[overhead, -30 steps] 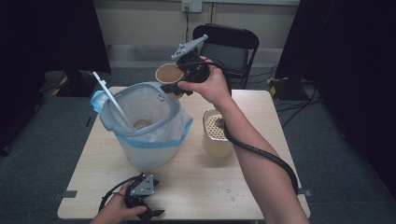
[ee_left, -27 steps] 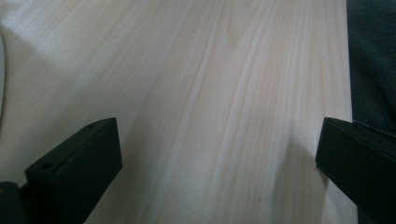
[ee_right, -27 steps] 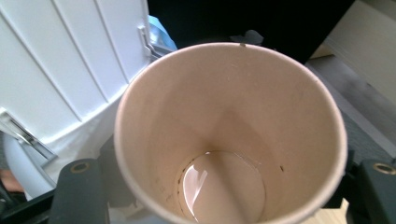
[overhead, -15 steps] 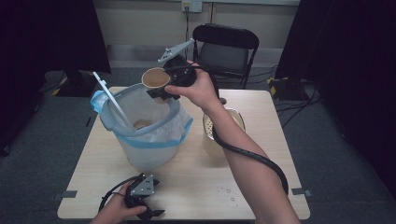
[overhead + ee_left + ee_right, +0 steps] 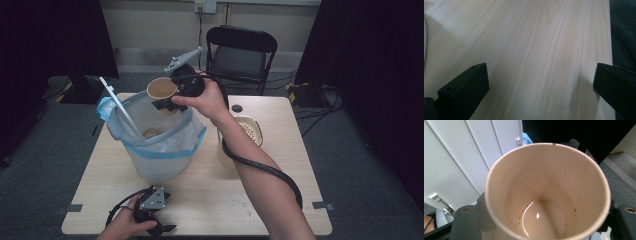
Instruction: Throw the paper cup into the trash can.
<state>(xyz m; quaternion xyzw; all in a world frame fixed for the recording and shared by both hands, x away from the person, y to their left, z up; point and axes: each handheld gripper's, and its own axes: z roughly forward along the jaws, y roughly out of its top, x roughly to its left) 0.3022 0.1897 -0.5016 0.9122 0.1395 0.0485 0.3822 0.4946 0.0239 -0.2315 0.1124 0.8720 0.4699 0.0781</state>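
Our right gripper [image 5: 167,100] is clamped on the paper cup [image 5: 162,88], holding it just above the far rim of the lined bin [image 5: 150,150]. We judge this the discarding step: next, let go so the cup drops beside the one already inside. Our left gripper [image 5: 159,227] rests spread wide on the table [image 5: 220,195], holding nothing.

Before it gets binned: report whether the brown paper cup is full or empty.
Nearly empty: the brown paper cup shows bare inner walls, a thin shiny film of liquid at its bottom.
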